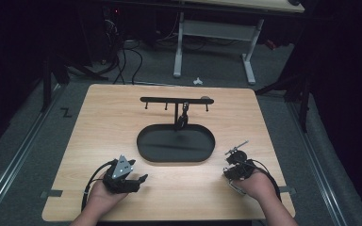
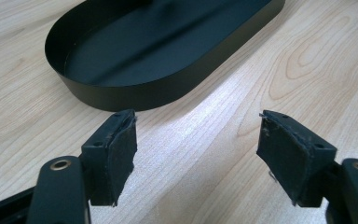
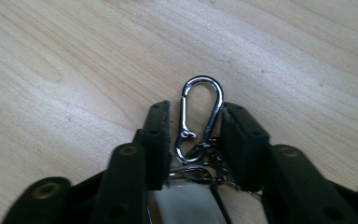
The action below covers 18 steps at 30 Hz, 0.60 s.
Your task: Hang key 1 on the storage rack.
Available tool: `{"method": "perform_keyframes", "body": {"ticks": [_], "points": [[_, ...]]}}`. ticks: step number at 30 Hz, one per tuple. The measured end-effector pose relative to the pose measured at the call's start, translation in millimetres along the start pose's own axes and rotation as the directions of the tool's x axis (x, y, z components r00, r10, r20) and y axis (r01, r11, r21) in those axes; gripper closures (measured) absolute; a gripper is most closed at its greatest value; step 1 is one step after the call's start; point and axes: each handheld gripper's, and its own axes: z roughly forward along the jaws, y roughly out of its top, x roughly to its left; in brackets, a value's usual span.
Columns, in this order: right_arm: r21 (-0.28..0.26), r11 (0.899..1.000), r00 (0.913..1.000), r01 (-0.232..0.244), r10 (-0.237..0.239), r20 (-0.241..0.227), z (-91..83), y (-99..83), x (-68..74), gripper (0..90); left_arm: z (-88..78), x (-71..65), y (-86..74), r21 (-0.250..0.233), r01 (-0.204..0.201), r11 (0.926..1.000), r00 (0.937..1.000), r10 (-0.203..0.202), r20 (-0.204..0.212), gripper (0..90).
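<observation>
One carabiner (image 3: 201,119) between right gripper's (image 3: 196,140) jaws.

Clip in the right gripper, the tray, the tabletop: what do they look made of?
Clip: polished metal, probably steel or chrome plate; mirror-bright highlights, with small chain links below it. Tray: thin matte black sheet, likely painted metal; a crisp rim and a soft sheen, though plastic is possible. Tabletop: pale wood grain, smooth and slightly glossy; solid wood or laminate, cannot tell.
</observation>
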Motion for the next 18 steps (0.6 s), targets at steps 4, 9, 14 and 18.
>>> {"method": "perform_keyframes", "body": {"ticks": [4, 9, 14, 18], "points": [[-0.002, 1.0, 0.9999, 0.011, -0.011, 0.013, -0.3, -0.2, 1.7, 70.8, -0.1, -0.5, 0.3, -0.006, 0.001, 1.0, 1.0, -0.001, 0.003, 28.7], [-0.014, 1.0, 0.9994, 0.014, -0.014, 0.031, -0.9, -2.7, 3.5, 71.3, 0.3, -0.5, -0.2, 0.0, 0.012, 0.9999, 0.9999, -0.012, 0.012, 28.9], [-0.059, 0.998, 0.9992, 0.006, -0.004, 0.04, -4.3, -2.7, 4.4, 75.6, -0.3, -1.1, 0.8, -0.01, 0.01, 0.9999, 0.9999, -0.009, 0.011, 28.9], [-0.068, 0.998, 0.9991, 0.0, 0.003, 0.042, -8.3, -0.4, 3.5, 85.6, 1.1, 0.7, 0.0, -0.004, 0.014, 0.9999, 0.9999, -0.014, 0.009, 28.9]]}}
